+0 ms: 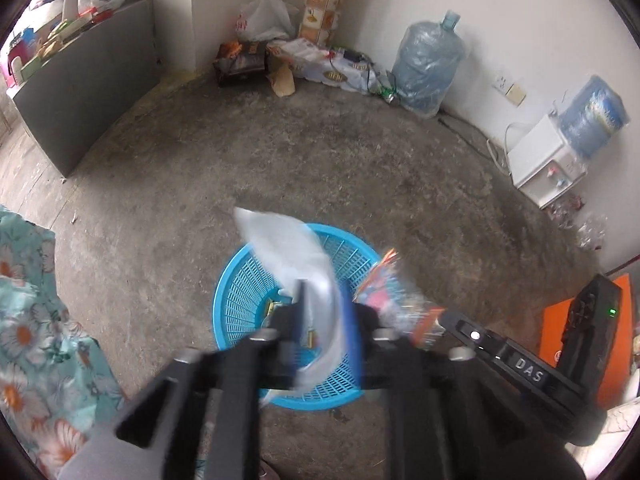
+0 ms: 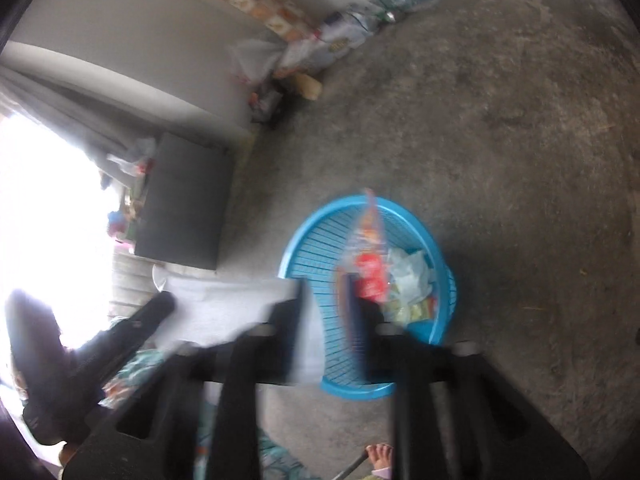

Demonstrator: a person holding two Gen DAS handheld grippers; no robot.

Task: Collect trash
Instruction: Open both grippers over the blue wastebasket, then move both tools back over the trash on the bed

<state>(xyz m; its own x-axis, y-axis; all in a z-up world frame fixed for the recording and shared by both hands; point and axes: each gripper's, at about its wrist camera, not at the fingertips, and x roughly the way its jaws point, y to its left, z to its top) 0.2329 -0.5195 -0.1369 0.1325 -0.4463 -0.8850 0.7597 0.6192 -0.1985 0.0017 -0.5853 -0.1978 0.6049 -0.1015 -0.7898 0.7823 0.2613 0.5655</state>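
A blue plastic basket (image 1: pixel 240 292) stands on the concrete floor, with several wrappers in it; it also shows in the right wrist view (image 2: pixel 308 248). My left gripper (image 1: pixel 326 308) is shut on a white plastic wrapper (image 1: pixel 288 244) and holds it above the basket. My right gripper (image 2: pixel 340 300) is shut on a colourful clear snack wrapper (image 2: pixel 370 256) over the basket; that wrapper also shows in the left wrist view (image 1: pixel 384 284). The white wrapper (image 2: pixel 224 304) and the left gripper's body (image 2: pixel 120 332) appear at the left of the right wrist view.
A grey cabinet (image 1: pixel 84 92) stands at the left. Bags and boxes (image 1: pixel 280 60) lie along the far wall beside a water jug (image 1: pixel 428 64). A white water dispenser (image 1: pixel 548 160) stands at the right. A floral cloth (image 1: pixel 36 340) is at the near left. A bare foot (image 2: pixel 380 454) is close below.
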